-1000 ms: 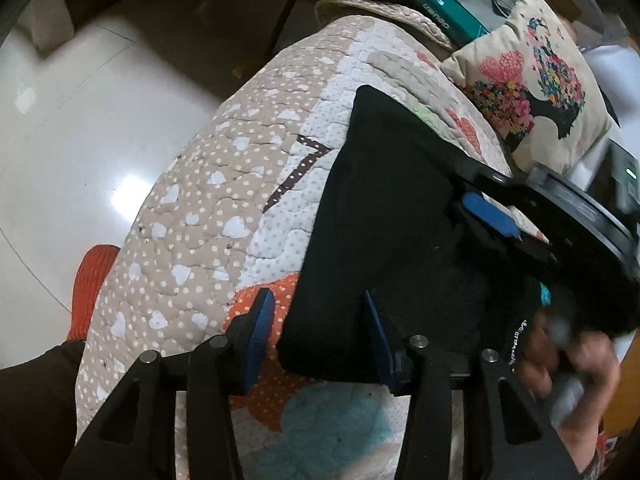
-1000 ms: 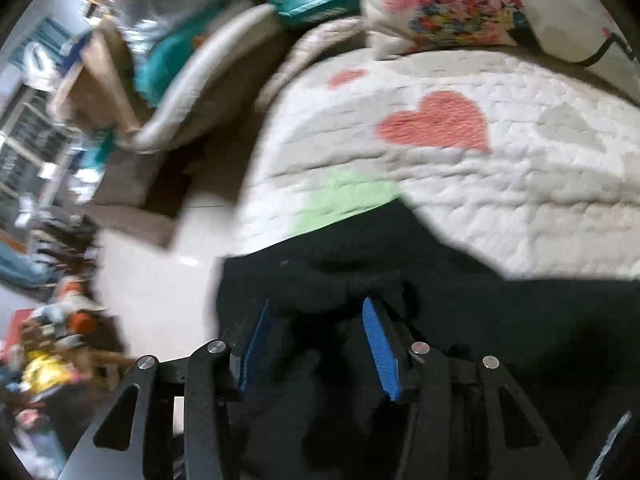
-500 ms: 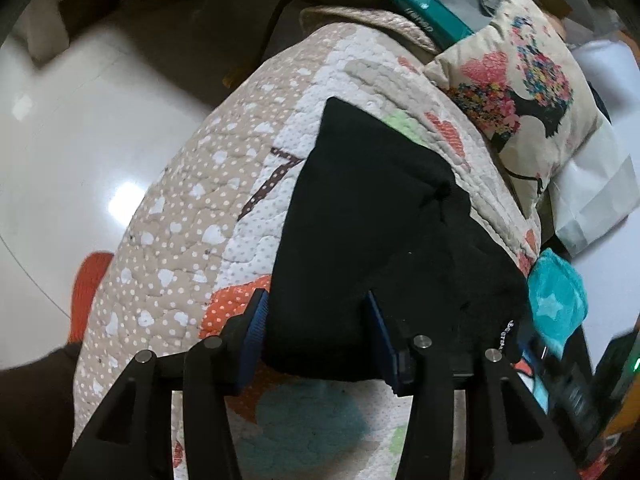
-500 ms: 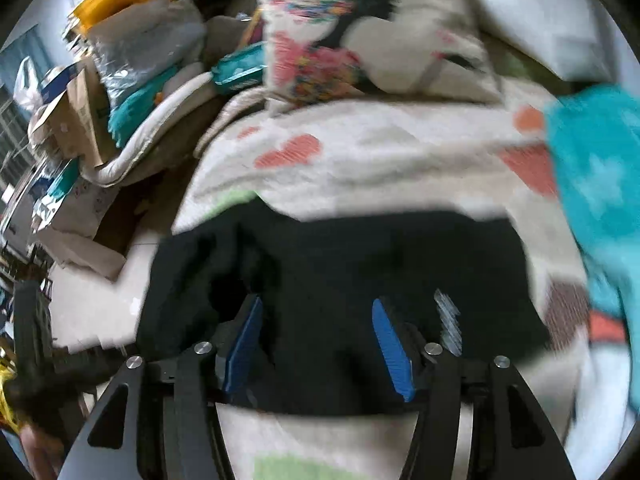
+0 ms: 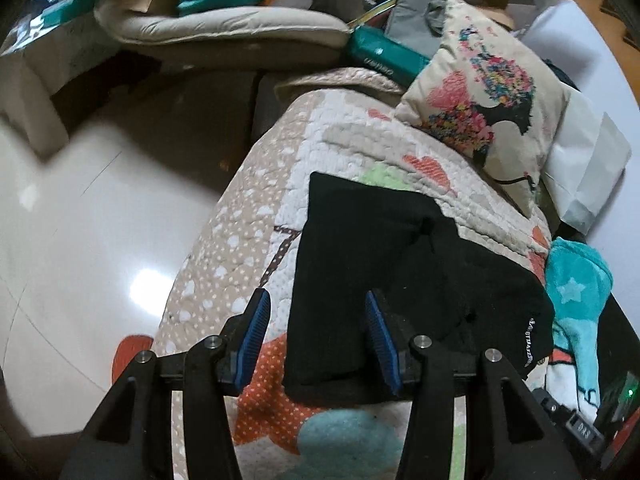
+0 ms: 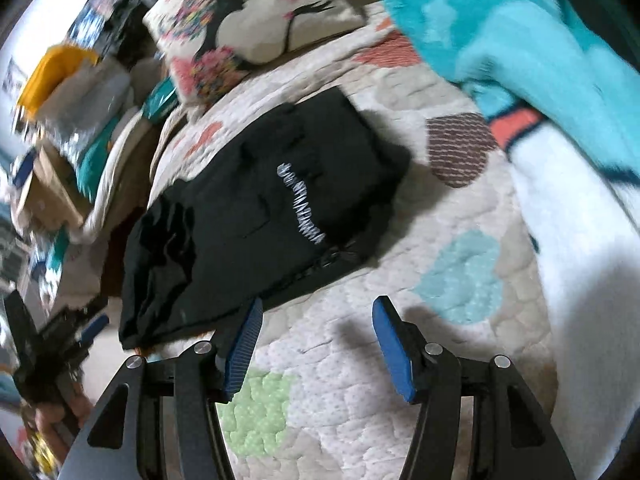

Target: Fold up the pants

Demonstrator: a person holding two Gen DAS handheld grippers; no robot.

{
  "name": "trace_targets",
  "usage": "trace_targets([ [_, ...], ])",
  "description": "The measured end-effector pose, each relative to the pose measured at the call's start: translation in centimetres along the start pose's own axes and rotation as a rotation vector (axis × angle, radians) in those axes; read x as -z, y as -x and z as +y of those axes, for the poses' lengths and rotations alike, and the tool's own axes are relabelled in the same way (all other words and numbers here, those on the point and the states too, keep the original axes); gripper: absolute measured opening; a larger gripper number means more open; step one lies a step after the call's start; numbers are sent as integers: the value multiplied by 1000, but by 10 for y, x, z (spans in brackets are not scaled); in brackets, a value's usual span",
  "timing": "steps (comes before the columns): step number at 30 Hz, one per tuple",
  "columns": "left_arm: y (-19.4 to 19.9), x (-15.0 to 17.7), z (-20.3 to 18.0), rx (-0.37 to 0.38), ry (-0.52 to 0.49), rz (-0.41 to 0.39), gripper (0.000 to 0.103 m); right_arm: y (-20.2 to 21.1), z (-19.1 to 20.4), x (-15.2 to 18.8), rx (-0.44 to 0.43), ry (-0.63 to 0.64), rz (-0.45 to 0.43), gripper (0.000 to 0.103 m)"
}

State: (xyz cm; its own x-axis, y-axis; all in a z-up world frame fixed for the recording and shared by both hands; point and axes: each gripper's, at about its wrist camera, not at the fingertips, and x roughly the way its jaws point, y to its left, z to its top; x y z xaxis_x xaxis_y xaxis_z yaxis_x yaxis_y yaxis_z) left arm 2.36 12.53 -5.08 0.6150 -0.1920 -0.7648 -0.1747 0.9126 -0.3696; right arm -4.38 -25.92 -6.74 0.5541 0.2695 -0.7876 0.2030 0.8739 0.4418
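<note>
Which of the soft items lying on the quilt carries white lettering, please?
The folded black pants: white lettering runs across the fabric. The teal star-print garment shows only pale stars, and the cushion shows a colourful tree with a dark figure.

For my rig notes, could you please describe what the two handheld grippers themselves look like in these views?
Both look alike. The left gripper and right gripper each have two black, angular, truss-like arms with silver round bolt heads at the joints. Their fingers carry blue ribbed pads. No cables, sleeves or printed markings show on them.
</note>
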Motion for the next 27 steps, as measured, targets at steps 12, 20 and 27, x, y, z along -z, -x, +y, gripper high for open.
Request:
trace_targets([
  [12, -1, -15, -104, 138, -308, 41, 50, -7, -34, -15, -37, -217, -90, 63],
  [20, -85, -26, -232, 227, -513, 210, 51, -34, -21, -34, -10, -214, -119, 72],
  [27, -148, -8, -325, 294, -677, 361, 57, -41, -15, -33, -42, -136, -178, 75],
])
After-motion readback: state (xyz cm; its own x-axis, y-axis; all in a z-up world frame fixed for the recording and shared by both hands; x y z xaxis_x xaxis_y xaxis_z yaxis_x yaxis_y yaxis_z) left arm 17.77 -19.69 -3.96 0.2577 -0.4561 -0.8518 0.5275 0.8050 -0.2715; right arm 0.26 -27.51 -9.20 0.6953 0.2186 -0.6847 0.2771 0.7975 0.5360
